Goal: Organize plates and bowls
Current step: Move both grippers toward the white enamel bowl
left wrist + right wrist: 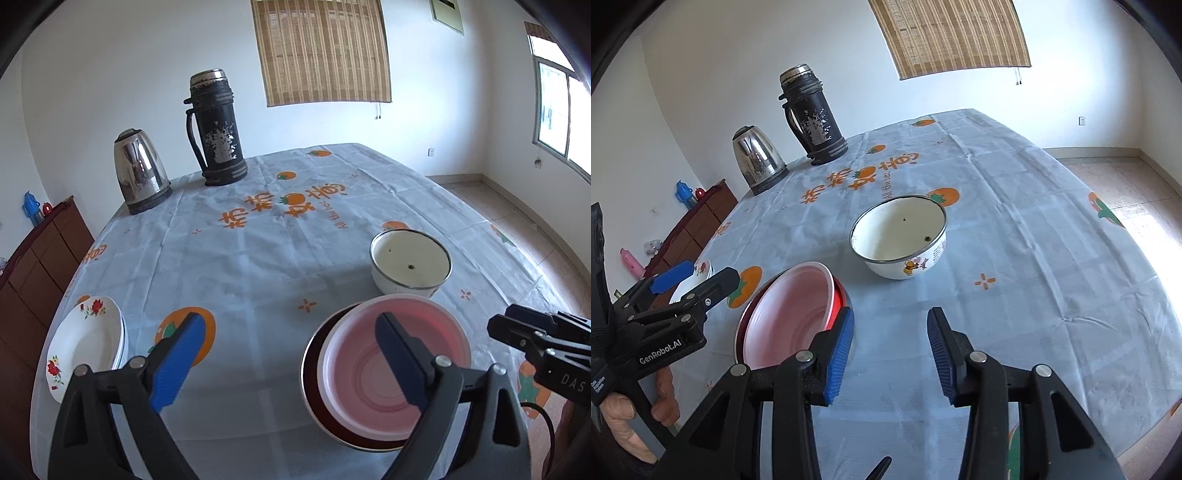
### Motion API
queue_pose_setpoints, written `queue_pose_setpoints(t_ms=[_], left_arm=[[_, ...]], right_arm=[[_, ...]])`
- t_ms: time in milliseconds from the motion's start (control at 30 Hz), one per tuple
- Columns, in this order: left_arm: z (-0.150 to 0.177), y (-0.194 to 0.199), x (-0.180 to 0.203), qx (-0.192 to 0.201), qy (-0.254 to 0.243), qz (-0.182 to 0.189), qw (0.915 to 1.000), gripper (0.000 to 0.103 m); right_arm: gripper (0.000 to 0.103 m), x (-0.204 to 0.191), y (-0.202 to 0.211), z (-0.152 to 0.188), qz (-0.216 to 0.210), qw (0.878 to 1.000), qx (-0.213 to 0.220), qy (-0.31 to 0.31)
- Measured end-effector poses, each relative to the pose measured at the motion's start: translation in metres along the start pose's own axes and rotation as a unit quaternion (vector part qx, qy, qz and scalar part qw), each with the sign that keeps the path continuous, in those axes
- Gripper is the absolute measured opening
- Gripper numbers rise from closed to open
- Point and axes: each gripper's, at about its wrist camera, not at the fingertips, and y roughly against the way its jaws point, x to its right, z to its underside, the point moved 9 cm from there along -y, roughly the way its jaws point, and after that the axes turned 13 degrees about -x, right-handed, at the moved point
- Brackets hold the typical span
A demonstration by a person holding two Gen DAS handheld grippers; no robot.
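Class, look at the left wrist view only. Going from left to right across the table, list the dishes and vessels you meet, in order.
Stack of floral plates → steel kettle → black thermos → pink bowl nested in a dark red bowl → white enamel bowl.

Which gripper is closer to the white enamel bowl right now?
Right, by a little. The right gripper hangs open just short of the white enamel bowl. The left gripper, also open, sits above the pink bowl, which lies before it.
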Motion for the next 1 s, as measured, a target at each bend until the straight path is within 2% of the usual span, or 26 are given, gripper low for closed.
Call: queue_pose_setpoints(t_ms=[400,633,867,1000], left_arm=[[0.003,-0.005,-0.007,-0.002,0.013,-0.004,0.9999,0.095],[0.004,-0.01,-0.007,-0.005,0.015,-0.008,0.9998,0.095],[0.005,-0.012,-0.01,-0.006,0.018,0.008,0.9998,0.098],[0.001,-0.013,-0.017,-0.006,0.023,0.008,0.9997,0.098]], right_arm=[[0.044,-0.006,0.013,-0.003,0.015,0.999,0.037,0.014],[0.044,0.0,0.012,-0.002,0.016,0.999,0.037,0.006],[0.044,0.011,0.01,-0.002,0.029,0.999,0.04,0.005],[0.054,0.021,0.009,-0.003,0.035,0.998,0.042,-0.004]])
